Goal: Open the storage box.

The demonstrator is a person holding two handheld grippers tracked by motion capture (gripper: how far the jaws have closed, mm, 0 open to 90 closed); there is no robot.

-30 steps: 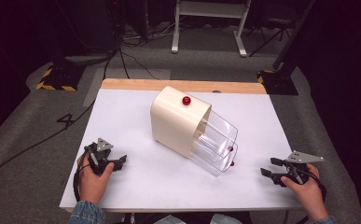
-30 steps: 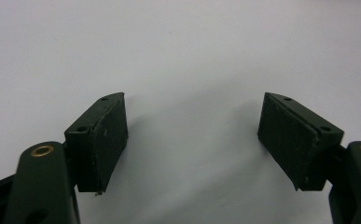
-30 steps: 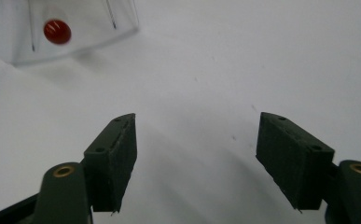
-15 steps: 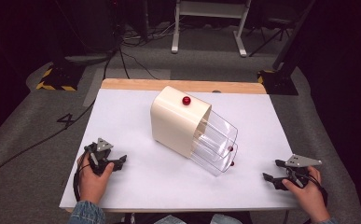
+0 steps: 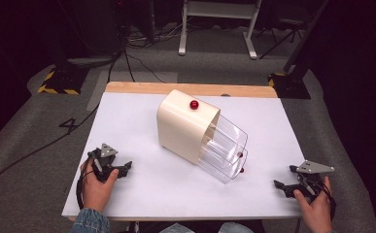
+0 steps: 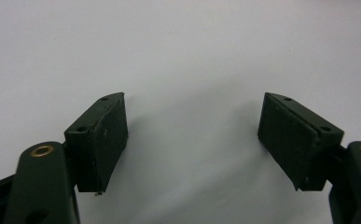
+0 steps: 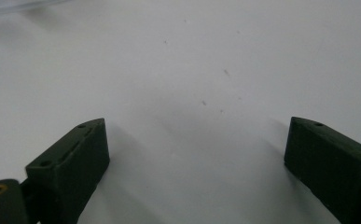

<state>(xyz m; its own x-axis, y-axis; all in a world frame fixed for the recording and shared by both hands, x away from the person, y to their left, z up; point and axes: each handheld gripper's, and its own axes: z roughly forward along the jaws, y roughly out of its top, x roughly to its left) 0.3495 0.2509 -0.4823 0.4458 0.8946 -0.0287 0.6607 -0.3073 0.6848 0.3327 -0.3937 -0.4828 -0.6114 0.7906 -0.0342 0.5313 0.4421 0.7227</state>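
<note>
Both grippers' fingers spread — empty | cream box (image 5: 185, 127) between left gripper (image 5: 122, 169), right gripper (image 5: 282, 187) — apart

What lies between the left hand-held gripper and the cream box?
Nothing: in the high view, bare white tabletop separates the left hand-held gripper from the cream box.

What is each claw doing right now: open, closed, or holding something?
Left claw: open, holding nothing, over the bare white table.
Right claw: open, holding nothing.

High view: above, facing forward, down at table (image 5: 142, 121). Gripper views: close, low over same white tabletop.
</note>
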